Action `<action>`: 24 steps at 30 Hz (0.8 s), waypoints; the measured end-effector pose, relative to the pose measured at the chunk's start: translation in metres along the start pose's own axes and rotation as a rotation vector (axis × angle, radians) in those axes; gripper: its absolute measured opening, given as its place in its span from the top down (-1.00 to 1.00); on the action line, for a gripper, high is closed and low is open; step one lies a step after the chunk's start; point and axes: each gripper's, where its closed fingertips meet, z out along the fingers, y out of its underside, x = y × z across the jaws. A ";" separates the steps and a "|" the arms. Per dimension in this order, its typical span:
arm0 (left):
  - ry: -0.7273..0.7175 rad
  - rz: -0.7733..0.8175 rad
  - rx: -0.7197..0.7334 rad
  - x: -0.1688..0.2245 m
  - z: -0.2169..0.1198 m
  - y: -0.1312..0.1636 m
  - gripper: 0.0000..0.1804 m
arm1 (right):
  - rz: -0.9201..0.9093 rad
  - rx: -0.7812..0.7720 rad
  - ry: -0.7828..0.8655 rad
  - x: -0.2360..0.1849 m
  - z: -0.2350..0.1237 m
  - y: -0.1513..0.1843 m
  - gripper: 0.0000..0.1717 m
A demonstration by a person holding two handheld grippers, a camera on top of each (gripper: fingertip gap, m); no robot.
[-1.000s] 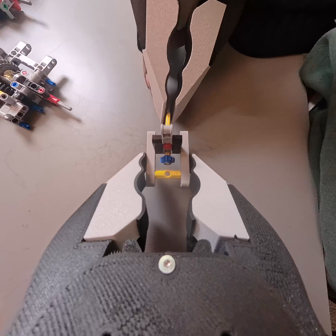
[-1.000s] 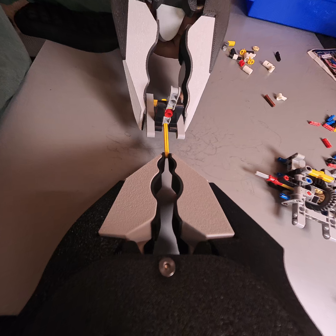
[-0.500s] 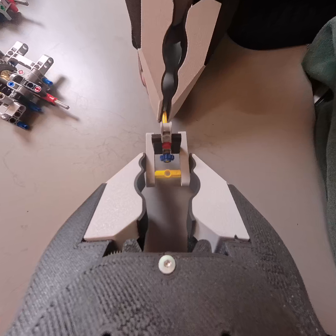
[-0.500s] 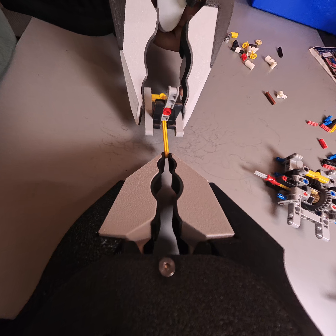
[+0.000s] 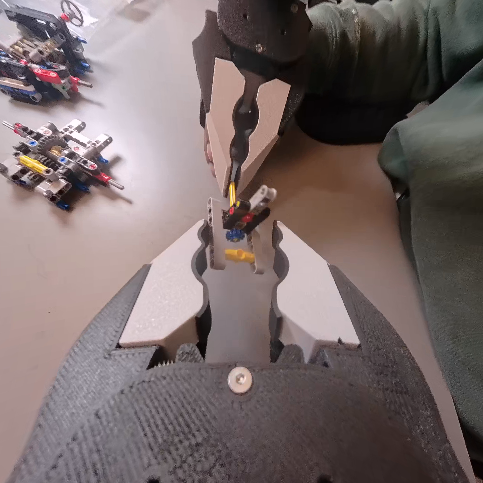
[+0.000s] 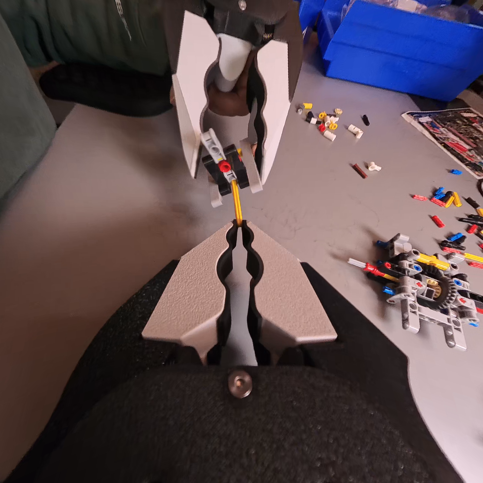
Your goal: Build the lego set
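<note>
My left gripper (image 5: 241, 227) is shut on a small brick assembly (image 5: 215, 235). The assembly has two grey beams, black inner parts, a blue gear (image 5: 234, 235) and a yellow connector (image 5: 239, 256). The beams sit against my pads. My right gripper (image 6: 238, 222) is shut on the end of a thin yellow axle (image 6: 236, 201). The axle runs into the black middle of the assembly (image 6: 224, 167). The black part with its grey arm (image 5: 261, 198) sits tilted between the beams. Both grippers face each other above the table (image 5: 78, 261).
A grey geared brick build (image 5: 55, 162) and a dark vehicle build (image 5: 39, 57) lie at the left. The right wrist view shows loose small parts (image 6: 326, 122), blue bins (image 6: 405, 52), a printed booklet (image 6: 449, 136) and the geared build (image 6: 431, 287). A green sleeve (image 5: 392, 65) is behind. Only a small space, under 4 cm, lies between the two pairs of fingers.
The black inner part with the grey arm has swung over to a tilt between the beams. Both grippers keep their grasps and both views have shifted, showing more of the table and the sleeve.
</note>
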 end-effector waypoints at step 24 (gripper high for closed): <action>0.151 -0.050 0.254 0.004 -0.025 -0.018 0.53 | 0.104 0.282 -0.049 0.000 -0.023 -0.042 0.98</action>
